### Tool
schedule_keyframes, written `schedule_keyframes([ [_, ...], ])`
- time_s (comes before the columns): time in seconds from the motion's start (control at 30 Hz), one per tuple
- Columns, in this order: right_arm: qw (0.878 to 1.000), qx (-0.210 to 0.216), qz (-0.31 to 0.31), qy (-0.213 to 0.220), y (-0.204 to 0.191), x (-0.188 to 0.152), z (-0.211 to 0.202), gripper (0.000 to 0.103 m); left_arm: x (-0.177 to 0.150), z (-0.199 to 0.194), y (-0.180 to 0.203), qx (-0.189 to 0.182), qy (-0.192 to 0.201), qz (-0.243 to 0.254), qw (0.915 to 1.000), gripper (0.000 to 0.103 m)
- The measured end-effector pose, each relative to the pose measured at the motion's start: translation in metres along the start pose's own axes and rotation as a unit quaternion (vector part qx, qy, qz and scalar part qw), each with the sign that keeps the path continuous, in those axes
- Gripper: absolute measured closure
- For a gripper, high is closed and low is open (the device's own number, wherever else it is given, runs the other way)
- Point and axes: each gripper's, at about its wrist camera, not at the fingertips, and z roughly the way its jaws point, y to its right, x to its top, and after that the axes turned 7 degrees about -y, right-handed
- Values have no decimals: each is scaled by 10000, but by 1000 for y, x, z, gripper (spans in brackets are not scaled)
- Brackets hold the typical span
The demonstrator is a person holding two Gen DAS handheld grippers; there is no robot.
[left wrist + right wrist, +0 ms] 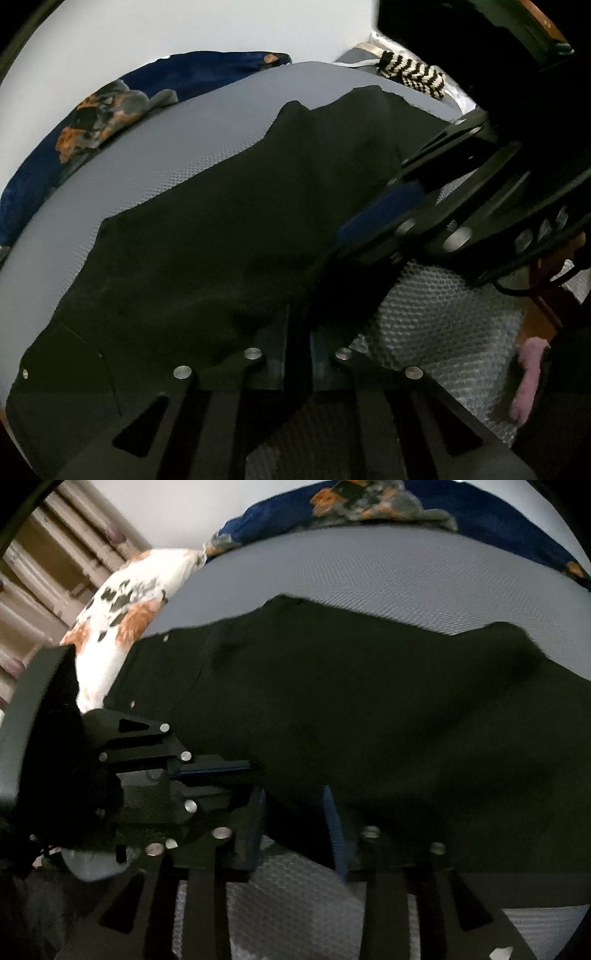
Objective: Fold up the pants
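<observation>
Left gripper [297, 350], nearest the lens in its own view: fingers pressed together on the near edge of the black pants [207, 229], a strip of dark cloth caught between the pads. Right gripper [295, 823], nearest in the other view: blue-padded fingers spread apart, the pants' near hem lying at and between the tips, not pinched as far as can be told. Pants: one dark garment spread flat and rumpled ahead of both claws, running away from the left claw toward the far right, where a narrow end rises in a peak; a rivet and pocket seam show to the left of the left claw, so the waist end probably lies there. Grey textured mattress [147, 147]: under the pants, bare beyond and beside them, also showing below the right claw. Blue floral bedding [92, 110]: bunched well beyond the pants, against the white wall. White floral pillow [122, 602]: far left of the right claw. Striped black-and-white item [413, 74]: far right of the left claw, apart from the pants. Step in hand, judged: securing the near edge for a fold. Next move, judged: the right claw must close on cloth level with the left, then both lift and carry the edge across evenly.
</observation>
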Motion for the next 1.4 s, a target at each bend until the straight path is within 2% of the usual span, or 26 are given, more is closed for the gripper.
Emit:
schedule_keyframes([
  [0.1,9989,-62,308,347,27,-6,-23,60,-1,-2,0,-63,16,-74,10000,95],
  [0.2,9916,-100,1072,715,75,-14,-45,60,0,-2,-1,-115,30,-184,9998,95],
  [0.3,9709,-260,2087,1146,136,-28,-67,60,0,-1,-3,-157,33,-298,9994,95],
  [0.43,9375,-177,3102,1566,193,-44,-84,59,2,-1,-5,-181,24,-411,9990,95],
  [0.53,9241,-290,3458,1603,214,-48,-85,59,2,1,-5,-188,9,-470,9987,95],
  [0.67,9152,-195,3731,1509,229,-42,-72,59,0,2,-6,-200,-3,-597,9980,95],
  [0.7,9137,-222,3755,1539,227,-43,-70,63,-1,2,-6,-210,0,-595,9980,95],
  [0.73,9131,-271,3752,1574,226,-42,-71,69,-2,2,-5,-208,-5,-610,9979,95],
  [0.77,9138,-385,3707,1614,224,-40,-74,86,-2,2,-4,-210,-6,-620,9979,95],
  [0.87,9157,-437,3631,1662,224,-34,-83,93,-2,2,-7,-234,2,-634,9977,95],
  [1.1,9319,-841,3223,1437,209,15,-85,94,-5,3,-11,-315,66,-781,9964,95],
  [1.23,9411,-1003,2960,1293,197,54,-65,94,-7,3,-14,-382,80,-864,9955,95],
  [1.4,9538,-979,2642,1039,179,98,-23,86,-7,5,-17,-442,30,-947,9945,95],
])
